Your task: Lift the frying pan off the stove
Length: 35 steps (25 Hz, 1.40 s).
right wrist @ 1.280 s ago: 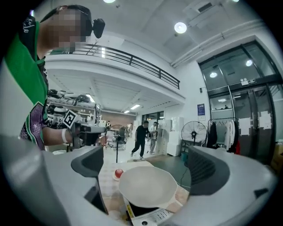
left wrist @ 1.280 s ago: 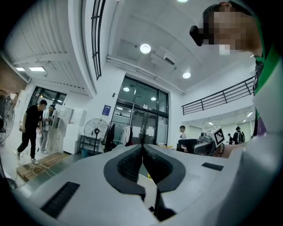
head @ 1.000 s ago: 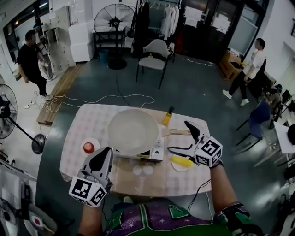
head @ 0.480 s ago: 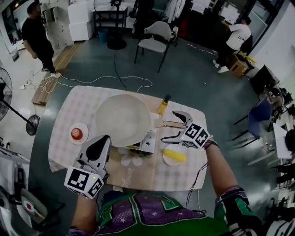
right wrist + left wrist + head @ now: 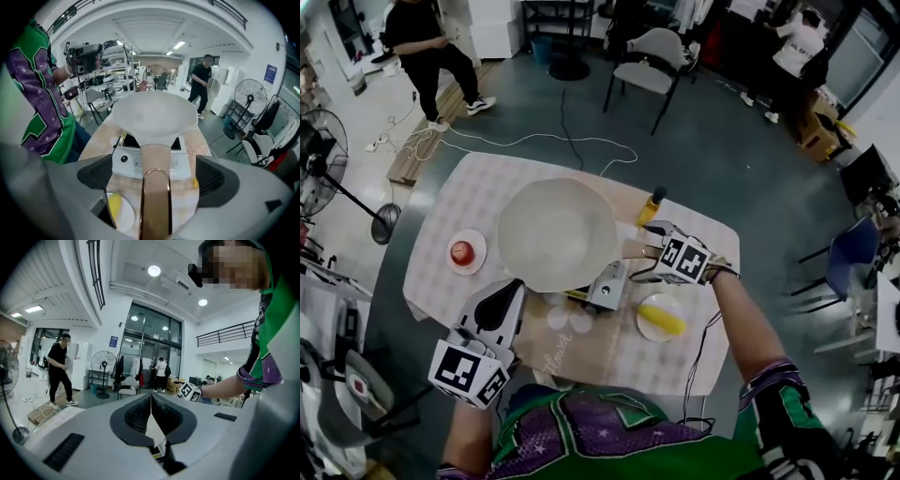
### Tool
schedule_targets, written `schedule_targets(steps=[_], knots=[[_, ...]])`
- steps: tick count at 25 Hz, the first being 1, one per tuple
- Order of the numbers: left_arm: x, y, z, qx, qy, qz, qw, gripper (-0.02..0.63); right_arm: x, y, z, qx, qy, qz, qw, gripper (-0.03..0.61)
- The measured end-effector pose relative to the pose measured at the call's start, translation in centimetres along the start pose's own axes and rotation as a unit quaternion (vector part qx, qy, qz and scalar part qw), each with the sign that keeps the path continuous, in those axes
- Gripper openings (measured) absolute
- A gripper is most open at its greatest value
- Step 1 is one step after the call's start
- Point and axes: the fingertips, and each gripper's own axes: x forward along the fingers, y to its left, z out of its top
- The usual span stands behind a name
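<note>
A white frying pan (image 5: 555, 234) (image 5: 154, 115) sits on a small white portable stove (image 5: 607, 286) (image 5: 126, 161) at the middle of the table. Its tan handle with a copper-coloured loop (image 5: 630, 248) (image 5: 156, 197) points to the right. My right gripper (image 5: 645, 251) (image 5: 157, 180) straddles that handle. Its jaws stand wide and are closing, with a gap between each pad and the handle. My left gripper (image 5: 500, 307) (image 5: 151, 411) hovers at the table's near left edge, tilted upward, shut on nothing.
On the checked tablecloth (image 5: 441, 234) lie a plate with a red fruit (image 5: 466, 251), a plate with a yellow item (image 5: 661, 317) and a yellow bottle (image 5: 652, 206). Beyond are a chair (image 5: 654, 52), a floor cable (image 5: 525, 141), a standing fan (image 5: 319, 159) and people.
My right gripper has moved left, and its jaws now lie on either side of the pan handle. The left gripper has stayed near the table's front edge.
</note>
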Motion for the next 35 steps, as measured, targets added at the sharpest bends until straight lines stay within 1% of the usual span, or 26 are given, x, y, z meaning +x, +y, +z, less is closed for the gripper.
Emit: schedule_targets(steps=[4,8,12,14,15,16,17,23,29,32,35], knots=[[-0.4,0.6,-0.6,-0.005,0.007,0.016,0.9998,0.025,1.7,0.1,-1.0,-0.015,0.04,0.034,0.999,0.545],[-0.7,1.2,-0.9,-0.019,0.011,0.022,0.9995,0.025,2.7,0.3,-1.3,-0.013,0.069,0.063,0.996,0.538],[-1.0,1.7,-1.1,-0.025,0.009,0.025,0.9993,0.025,3.7,0.3,-1.8,-0.006,0.088,0.076,0.993,0.529],[-1.1,2.0,-1.2,-0.028,0.009,0.028,0.9992,0.025,4.1,0.2,-2.0,-0.001,0.102,0.078,0.992,0.514],[-1.2,2.2,-1.1,-0.03,0.008,0.029,0.9991,0.025,4.2,0.1,-2.1,0.002,0.112,0.079,0.991,0.469],[-1.2,2.3,-1.1,-0.031,0.007,0.029,0.9991,0.025,4.3,-0.1,-2.2,0.003,0.123,0.078,0.989,0.352],[-1.3,2.4,-1.1,-0.031,0.007,0.03,0.999,0.025,4.3,-0.3,-2.2,0.002,0.132,0.077,0.988,0.199],[-1.9,3.1,-1.7,-0.036,0.003,0.033,0.9988,0.025,4.6,0.0,-2.2,0.002,0.143,0.07,0.987,0.183],[-2.4,3.6,-1.7,-0.041,-0.005,0.031,0.9987,0.025,5.0,0.5,-2.3,0.01,0.135,0.065,0.989,0.176],[-2.6,3.6,-1.7,-0.042,-0.003,0.031,0.9986,0.025,5.0,1.3,-2.2,0.027,0.129,0.052,0.99,0.176],[-2.6,3.3,-1.5,-0.038,-0.003,0.024,0.999,0.025,4.9,2.5,-2.4,0.058,0.114,0.03,0.991,0.176]])
